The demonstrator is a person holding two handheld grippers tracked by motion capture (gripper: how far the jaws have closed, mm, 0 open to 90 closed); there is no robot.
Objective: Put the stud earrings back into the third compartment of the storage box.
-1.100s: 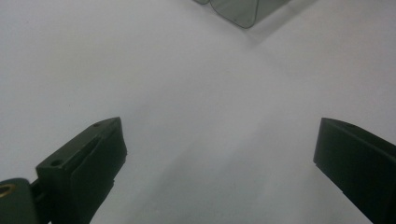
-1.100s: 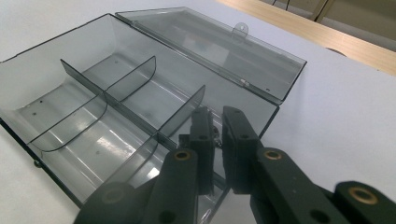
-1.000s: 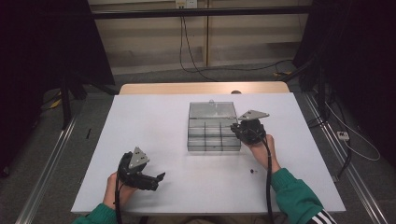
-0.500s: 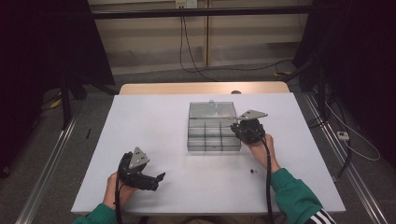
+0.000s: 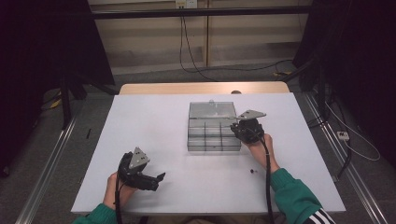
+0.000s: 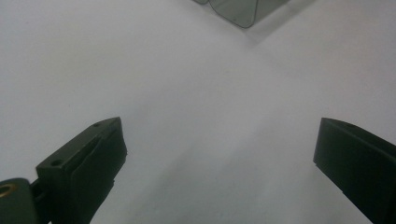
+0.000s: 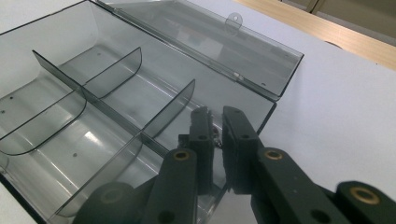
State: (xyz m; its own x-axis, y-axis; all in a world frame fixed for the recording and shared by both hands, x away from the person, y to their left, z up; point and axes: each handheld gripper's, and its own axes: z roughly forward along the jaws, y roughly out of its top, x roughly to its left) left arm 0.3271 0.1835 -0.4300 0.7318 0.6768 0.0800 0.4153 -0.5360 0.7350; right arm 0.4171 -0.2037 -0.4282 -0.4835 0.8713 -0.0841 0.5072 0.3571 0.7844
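Nothing has shifted since the earlier pictures: both hands and the box sit where they sat a second ago.

From largest to smallest, the white table (image 5: 187,154) carries a clear grey box (image 5: 212,135) near its middle, its lid (image 5: 212,109) thrown back toward the far side and standing nearly upright. Dividers (image 7: 112,116) split the tray into a grid of small compartments.

At the box's right edge, the right gripper (image 5: 240,129) leans over the wall at the right end of the tray. In the right gripper view its tips (image 7: 215,133) are drawn nearly together just inside that wall, over the far right compartment. A small metallic bit (image 7: 215,135) shows in the narrow gap between the pads; what it is I cannot make out, nor whether the pads truly press on it.

Well apart from the box, near the table's front left, the left gripper (image 5: 159,179) rests low with its jaws spread wide and nothing between them. In the left gripper view a corner of the box (image 6: 243,11) lies far ahead of the tips.

Close to the right forearm, a tiny dark speck (image 5: 252,171) lies on the table.
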